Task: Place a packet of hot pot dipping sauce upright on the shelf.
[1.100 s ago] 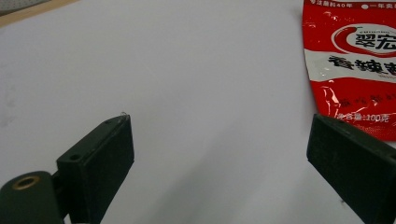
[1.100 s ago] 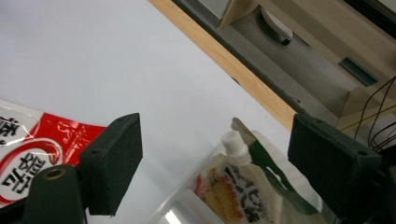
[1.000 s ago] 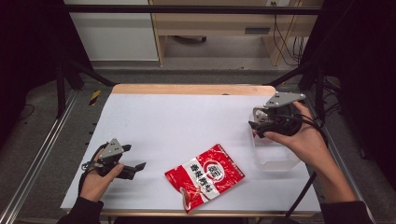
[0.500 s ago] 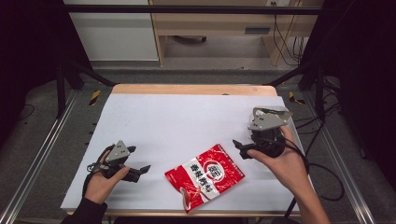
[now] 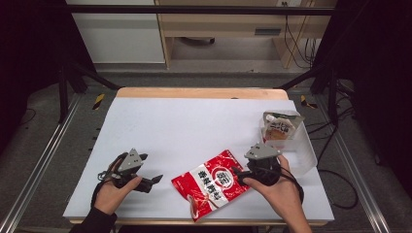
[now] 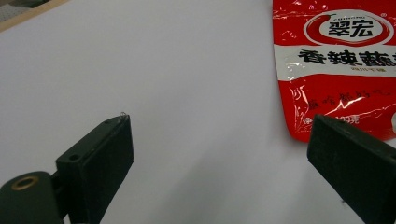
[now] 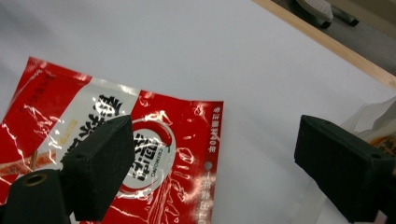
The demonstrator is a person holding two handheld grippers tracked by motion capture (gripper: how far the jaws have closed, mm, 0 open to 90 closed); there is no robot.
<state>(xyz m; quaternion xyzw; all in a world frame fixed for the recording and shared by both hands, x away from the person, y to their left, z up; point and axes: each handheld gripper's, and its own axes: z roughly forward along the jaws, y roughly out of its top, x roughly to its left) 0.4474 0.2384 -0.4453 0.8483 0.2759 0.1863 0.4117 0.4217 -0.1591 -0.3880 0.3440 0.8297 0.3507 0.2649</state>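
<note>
A red printed snack packet [image 5: 214,182] lies flat near the table's front edge, between my two grippers. My left gripper [image 5: 150,171] rests low on the white table to the packet's left, jaws wide open and empty. In the left gripper view the packet [image 6: 336,60] lies ahead of the open left gripper [image 6: 219,140], its corner just past the right-hand jaw. My right gripper [image 5: 240,174] hovers at the packet's right edge. In the right gripper view the open right gripper [image 7: 215,154] straddles a corner of the packet [image 7: 177,140] without gripping it.
A clear plastic container [image 5: 302,145] stands at the right edge of the table [image 5: 184,126], just behind the right hand, with a pale pouch [image 5: 279,127] upright in it. Its wall [image 7: 373,112] is seen beside the right-hand jaw. A wooden strip [image 5: 204,92] bounds the far edge.
The right hand has come from above the clear container, forward and left, down to the red packet. The pouch now stands uncovered in the container. The left gripper has shifted slightly right.
</note>
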